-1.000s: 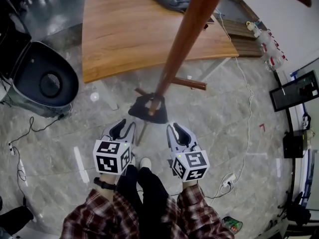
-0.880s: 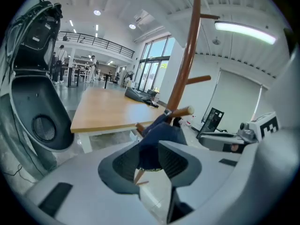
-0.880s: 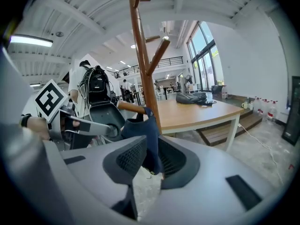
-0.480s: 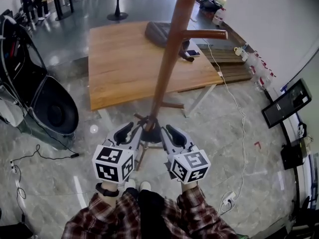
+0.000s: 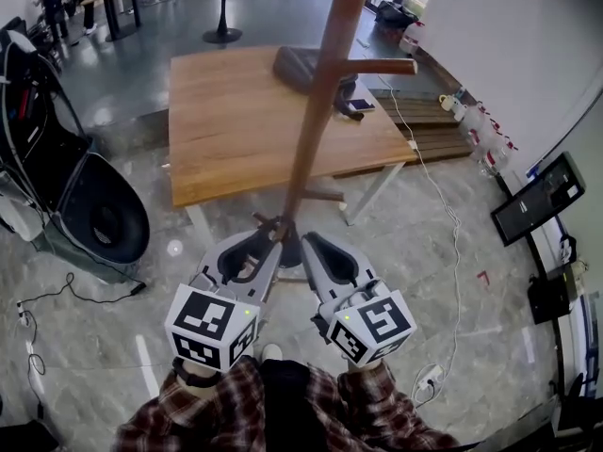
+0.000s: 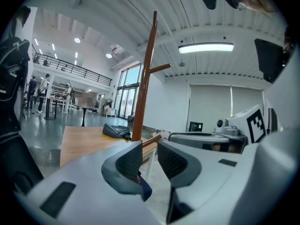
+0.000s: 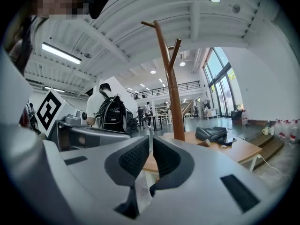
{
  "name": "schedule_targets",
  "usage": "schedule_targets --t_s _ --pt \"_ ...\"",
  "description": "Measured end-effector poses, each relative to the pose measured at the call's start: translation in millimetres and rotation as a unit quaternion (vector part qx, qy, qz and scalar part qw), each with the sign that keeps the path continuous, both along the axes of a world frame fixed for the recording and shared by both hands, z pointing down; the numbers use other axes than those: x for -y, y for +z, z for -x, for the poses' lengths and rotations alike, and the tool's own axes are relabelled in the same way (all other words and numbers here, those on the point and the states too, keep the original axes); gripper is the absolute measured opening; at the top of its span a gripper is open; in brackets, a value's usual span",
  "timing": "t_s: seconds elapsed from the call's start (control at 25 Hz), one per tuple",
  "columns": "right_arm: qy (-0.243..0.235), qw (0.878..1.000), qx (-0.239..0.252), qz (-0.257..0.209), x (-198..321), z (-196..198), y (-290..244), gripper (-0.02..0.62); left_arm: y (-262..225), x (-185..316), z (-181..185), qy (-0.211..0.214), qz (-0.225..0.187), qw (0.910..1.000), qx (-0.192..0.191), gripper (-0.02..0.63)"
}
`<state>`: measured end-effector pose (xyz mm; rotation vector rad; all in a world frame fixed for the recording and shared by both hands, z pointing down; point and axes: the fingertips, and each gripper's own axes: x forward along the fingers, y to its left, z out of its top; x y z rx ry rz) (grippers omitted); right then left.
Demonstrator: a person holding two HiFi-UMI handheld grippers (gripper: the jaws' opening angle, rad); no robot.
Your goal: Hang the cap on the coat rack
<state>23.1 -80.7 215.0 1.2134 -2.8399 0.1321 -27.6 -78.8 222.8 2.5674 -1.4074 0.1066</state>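
Lifting clear since a second ago, the left hand-held gripper (image 5: 252, 249) and right hand-held gripper (image 5: 317, 250), jaws narrowly apart and empty, leave the cap (image 5: 290, 254) apparently hung low on the coat rack (image 5: 316, 111), task seemingly complete.

Brown wooden coat rack (image 5: 316, 92): one is standing.
Rectangular wooden table (image 5: 236, 111): one is standing.
Dark grey bag (image 5: 301, 64): one is lying.
Dark blue cap (image 6: 145, 189): one is showing.
Grey two-jaw grippers: two are showing, left gripper (image 6: 150, 158) and right gripper (image 7: 151, 153).
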Motion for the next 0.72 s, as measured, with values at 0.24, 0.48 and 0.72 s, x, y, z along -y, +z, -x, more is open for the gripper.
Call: schedule_targets --t_s 0.24,0.48,0.72 --pt "-0.004 0.999 -0.005 -0.035 -5.3 1.0 -25.5 0.012 -25.8 -6.6 5.2 -0.002 -0.025 0.9997 -0.004 0.048" --pt "-0.014 1.0 0.004 -0.027 -3.4 8.8 -26.0 0.012 -31.0 -6.4 9.2 0.003 -0.027 0.9996 -0.011 0.011" --pt "-0.014 1.0 0.001 -0.026 2.7 9.4 -25.0 0.012 -30.7 -4.1 3.7 0.013 -0.03 0.9994 -0.012 0.012"
